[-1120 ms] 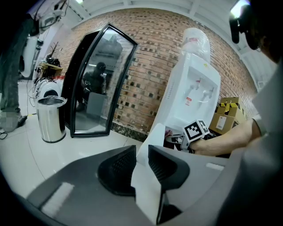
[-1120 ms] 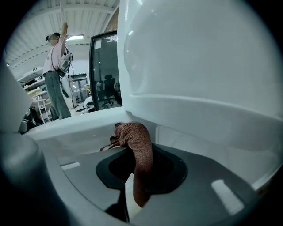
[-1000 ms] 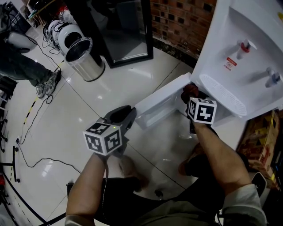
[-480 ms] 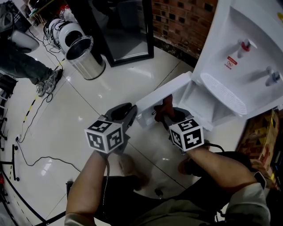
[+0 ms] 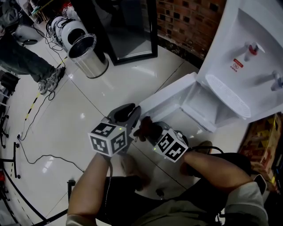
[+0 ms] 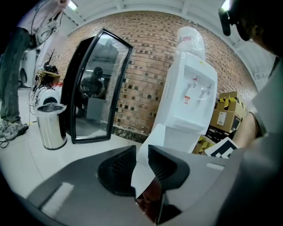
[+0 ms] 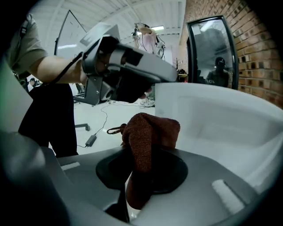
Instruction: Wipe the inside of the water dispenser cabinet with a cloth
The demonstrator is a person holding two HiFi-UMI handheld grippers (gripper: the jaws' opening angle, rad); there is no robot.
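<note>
Partly cut off at right, the dispenser stands with its door open. Left claw clamps the door's edge. Right claw grips a brown cloth outside the cabinet, just beside the door; the cloth's lower end is hidden.

Head view dim and underexposed, colours muted; the glossy white tiled floor throws back soft pale patches of overhead light. Both gripper views bow hard at the edges into black corners, with bright ceiling strip lamps flaring at the top. In the right gripper view the dark red-brown terry cloth reads fairly crisp against the washed-out white plastic cabinet door.
</note>
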